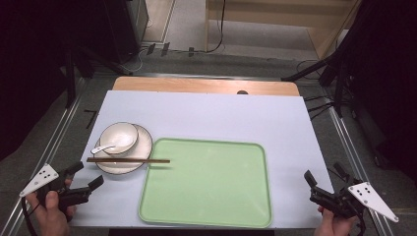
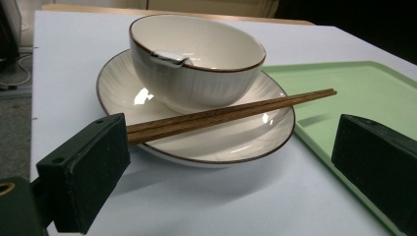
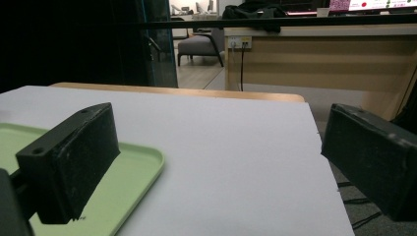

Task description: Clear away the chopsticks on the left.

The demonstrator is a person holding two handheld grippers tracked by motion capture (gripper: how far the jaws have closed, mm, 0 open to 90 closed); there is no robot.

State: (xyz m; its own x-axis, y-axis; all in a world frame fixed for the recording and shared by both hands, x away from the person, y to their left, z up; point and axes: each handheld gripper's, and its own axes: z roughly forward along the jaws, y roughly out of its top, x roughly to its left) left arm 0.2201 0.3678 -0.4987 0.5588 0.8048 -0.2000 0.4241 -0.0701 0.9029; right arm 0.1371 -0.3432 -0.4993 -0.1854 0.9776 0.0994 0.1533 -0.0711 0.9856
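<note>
Table (image 1: 206, 113) evenly lit from overhead — surroundings dark, frames soft.

Left claw (image 1: 83, 178) and right claw (image 1: 320, 183) are hand-held low at the near corners, jaws spread.

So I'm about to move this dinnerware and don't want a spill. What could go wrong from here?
1. The chopsticks lie loose across the plate, tips out over the green tray; tilting the plate would likely roll them off.
2. The bowl sits on the plate with a spoon in it, handle over the rim; a jolt could slide the bowl or tip the spoon out.
</note>
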